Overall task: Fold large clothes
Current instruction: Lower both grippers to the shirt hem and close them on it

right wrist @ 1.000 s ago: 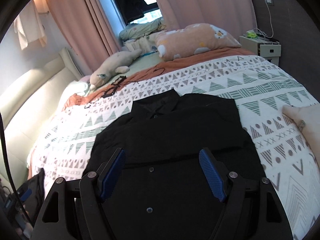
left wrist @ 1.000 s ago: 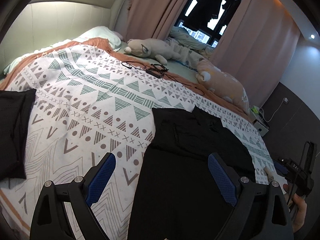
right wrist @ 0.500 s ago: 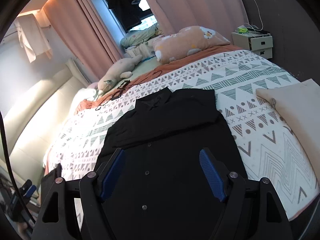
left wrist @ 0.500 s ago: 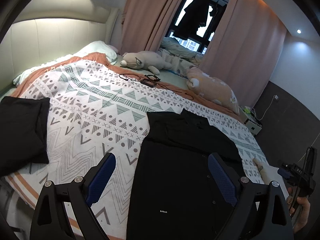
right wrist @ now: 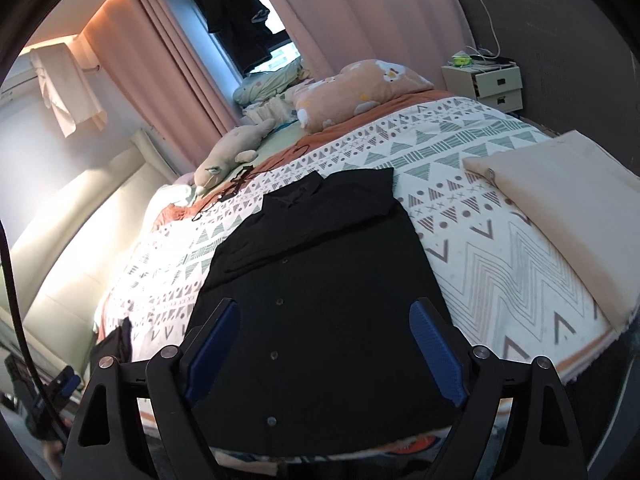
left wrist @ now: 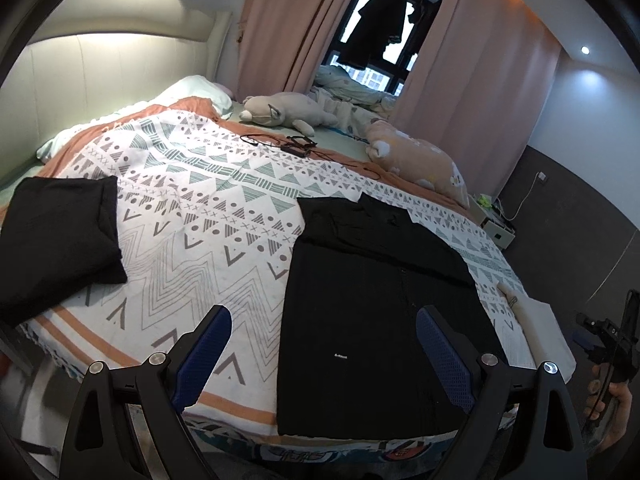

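A large black button shirt [left wrist: 372, 300] lies flat on the patterned bedspread [left wrist: 200, 216], sleeves folded in, collar toward the far side, hem at the near bed edge. It also shows in the right wrist view [right wrist: 320, 280]. My left gripper [left wrist: 324, 356] is open and empty, held above the near bed edge over the shirt's left hem. My right gripper [right wrist: 326, 352] is open and empty above the shirt's lower half. The right gripper also shows at the far right of the left wrist view [left wrist: 612, 344].
A folded black garment [left wrist: 56, 236] lies at the bed's left. A folded beige item [right wrist: 568, 216] lies at the right. Plush toys [left wrist: 288, 114], a peach pillow [right wrist: 356, 92] and black cables [left wrist: 288, 146] sit at the far side. A nightstand [right wrist: 484, 84] stands by the dark wall.
Both grippers have pulled back and up from the shirt toward the near bed edge. More of the bed and the whole shirt now show. Both stay open.
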{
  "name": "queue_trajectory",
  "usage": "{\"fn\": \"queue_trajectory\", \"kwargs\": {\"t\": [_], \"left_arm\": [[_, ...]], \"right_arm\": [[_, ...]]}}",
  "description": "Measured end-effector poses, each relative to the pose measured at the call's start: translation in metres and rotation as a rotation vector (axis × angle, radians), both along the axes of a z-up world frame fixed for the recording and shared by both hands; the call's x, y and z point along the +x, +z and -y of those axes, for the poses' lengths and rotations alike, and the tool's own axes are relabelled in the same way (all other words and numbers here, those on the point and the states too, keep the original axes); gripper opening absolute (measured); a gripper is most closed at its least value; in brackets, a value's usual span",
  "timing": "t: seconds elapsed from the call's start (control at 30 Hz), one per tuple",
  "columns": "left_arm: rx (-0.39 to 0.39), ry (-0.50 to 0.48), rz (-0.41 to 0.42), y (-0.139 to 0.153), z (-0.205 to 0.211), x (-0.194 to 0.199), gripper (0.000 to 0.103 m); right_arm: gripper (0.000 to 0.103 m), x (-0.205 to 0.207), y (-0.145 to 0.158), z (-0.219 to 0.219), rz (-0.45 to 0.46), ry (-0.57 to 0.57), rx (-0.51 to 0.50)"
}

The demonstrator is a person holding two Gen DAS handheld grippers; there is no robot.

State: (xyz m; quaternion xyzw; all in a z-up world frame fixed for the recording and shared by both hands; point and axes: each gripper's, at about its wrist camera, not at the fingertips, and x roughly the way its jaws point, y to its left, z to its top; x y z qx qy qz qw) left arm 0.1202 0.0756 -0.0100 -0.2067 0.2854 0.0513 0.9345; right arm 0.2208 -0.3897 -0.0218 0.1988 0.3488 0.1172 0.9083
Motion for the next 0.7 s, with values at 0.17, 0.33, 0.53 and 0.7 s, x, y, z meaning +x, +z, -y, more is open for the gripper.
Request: {"fn": "queue_trajectory", "kwargs": {"t": [0.17,0.33,0.53,0.7], "left_arm": [[-0.036,-0.015,-0.004,-0.013,-0.003,-0.021,0.094],[-0.046,-0.035,-0.03,-0.03,-0.003,-0.038,0.088],[-0.116,-0.053,-0.098,-0.065,-0.005,-0.035,0.076],[-0.181,-0.06,-0.145,-0.096,-0.003,-0.026,0.066]], "right_arm": [[0.087,-0.032,-0.01,0.022,-0.025,-0.044,0.023],[0.087,-0.056,-0.029,0.04,-0.04,-0.064,0.057],[0.087,-0.067,-0.071,0.06,-0.084,-0.086,0.124],[0.085,-0.064,-0.118,0.069,-0.163,-0.082,0.182]]}}
